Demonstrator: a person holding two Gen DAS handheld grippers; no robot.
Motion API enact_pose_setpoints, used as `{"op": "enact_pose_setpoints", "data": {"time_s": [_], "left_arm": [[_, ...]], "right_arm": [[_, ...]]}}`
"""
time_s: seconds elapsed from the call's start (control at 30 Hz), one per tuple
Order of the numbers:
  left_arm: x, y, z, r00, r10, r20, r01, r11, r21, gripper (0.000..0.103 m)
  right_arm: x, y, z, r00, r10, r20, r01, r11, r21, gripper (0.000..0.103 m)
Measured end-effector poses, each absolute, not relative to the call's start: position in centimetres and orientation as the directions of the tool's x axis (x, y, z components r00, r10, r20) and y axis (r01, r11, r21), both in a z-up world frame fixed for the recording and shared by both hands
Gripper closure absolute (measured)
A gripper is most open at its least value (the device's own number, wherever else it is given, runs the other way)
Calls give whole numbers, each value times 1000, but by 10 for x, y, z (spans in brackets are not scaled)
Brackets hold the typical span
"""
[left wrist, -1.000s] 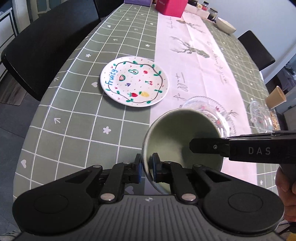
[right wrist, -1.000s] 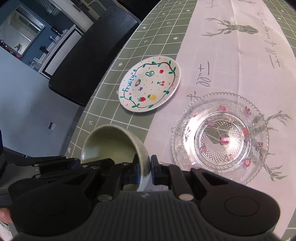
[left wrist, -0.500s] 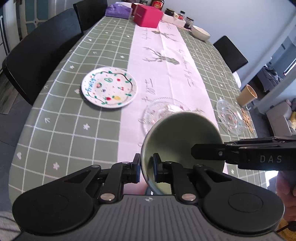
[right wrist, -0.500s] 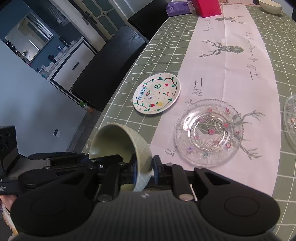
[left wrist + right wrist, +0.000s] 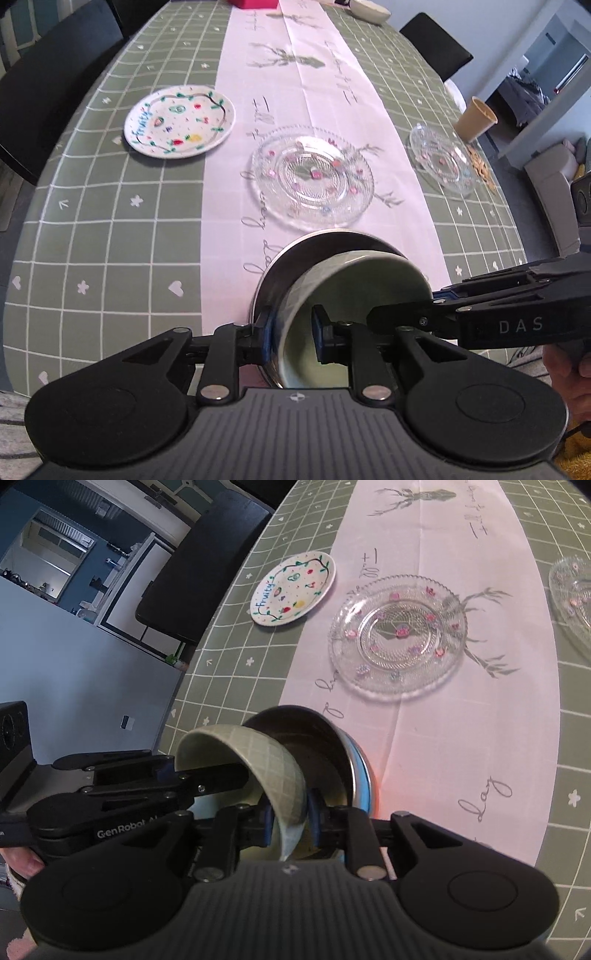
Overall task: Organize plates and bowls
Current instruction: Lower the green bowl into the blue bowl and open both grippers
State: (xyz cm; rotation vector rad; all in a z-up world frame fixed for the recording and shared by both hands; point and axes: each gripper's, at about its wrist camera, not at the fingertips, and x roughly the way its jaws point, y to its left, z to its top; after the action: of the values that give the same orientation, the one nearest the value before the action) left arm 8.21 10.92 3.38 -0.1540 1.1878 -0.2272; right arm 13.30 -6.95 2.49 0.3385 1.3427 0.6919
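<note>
A green bowl (image 5: pixel 354 280) (image 5: pixel 240 749) lies tilted inside a dark bowl with a blue outside (image 5: pixel 284 266) (image 5: pixel 314 738) on the white runner near the table's front edge. My left gripper (image 5: pixel 293 336) straddles the green bowl's rim on one side. Its jaws are opening, and a gap shows beside the inner pad. My right gripper (image 5: pixel 290 819) straddles the opposite rim, its jaws opening too, with the bowl wall between the pads. Beyond lie a white fruit-painted plate (image 5: pixel 179 122) (image 5: pixel 293 587) and a clear glass plate (image 5: pixel 312 181) (image 5: pixel 397 635).
A second glass plate (image 5: pixel 441 162) (image 5: pixel 570 594) and a paper cup (image 5: pixel 474 118) sit by the right table edge. A white bowl (image 5: pixel 369 5) stands at the far end. Black chairs (image 5: pixel 51 85) line the left side. A hand (image 5: pixel 569 373) holds the right gripper.
Both grippers carried the green bowl back toward the near table edge. A dark bowl has come into view under it. Both pairs of jaws have widened around the rim.
</note>
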Motion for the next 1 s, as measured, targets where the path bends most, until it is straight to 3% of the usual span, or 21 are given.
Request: {"op": "enact_pose_setpoints", "data": {"time_s": [0.2, 0.37, 0.57, 0.77, 1.0], "left_arm": [[78, 105, 36, 404, -239, -883, 115, 971, -210, 73], [73, 97, 33, 445, -181, -877, 140, 981, -131, 71], [69, 97, 34, 479, -177, -860, 141, 982, -123, 69], [66, 107, 37, 497, -226, -838, 130, 974, -186, 69], [57, 117, 56, 593, -221, -775, 129, 975, -179, 60]], "right_arm": [[131, -65, 21, 83, 621, -780, -293, 763, 576, 84], [110, -40, 34, 200, 520, -830, -491, 787, 374, 84], [100, -38, 46, 374, 468, -801, -551, 807, 214, 71], [103, -42, 47, 353, 494, -794, -552, 796, 249, 66], [95, -47, 60, 392, 533, -750, -561, 785, 265, 66]]}}
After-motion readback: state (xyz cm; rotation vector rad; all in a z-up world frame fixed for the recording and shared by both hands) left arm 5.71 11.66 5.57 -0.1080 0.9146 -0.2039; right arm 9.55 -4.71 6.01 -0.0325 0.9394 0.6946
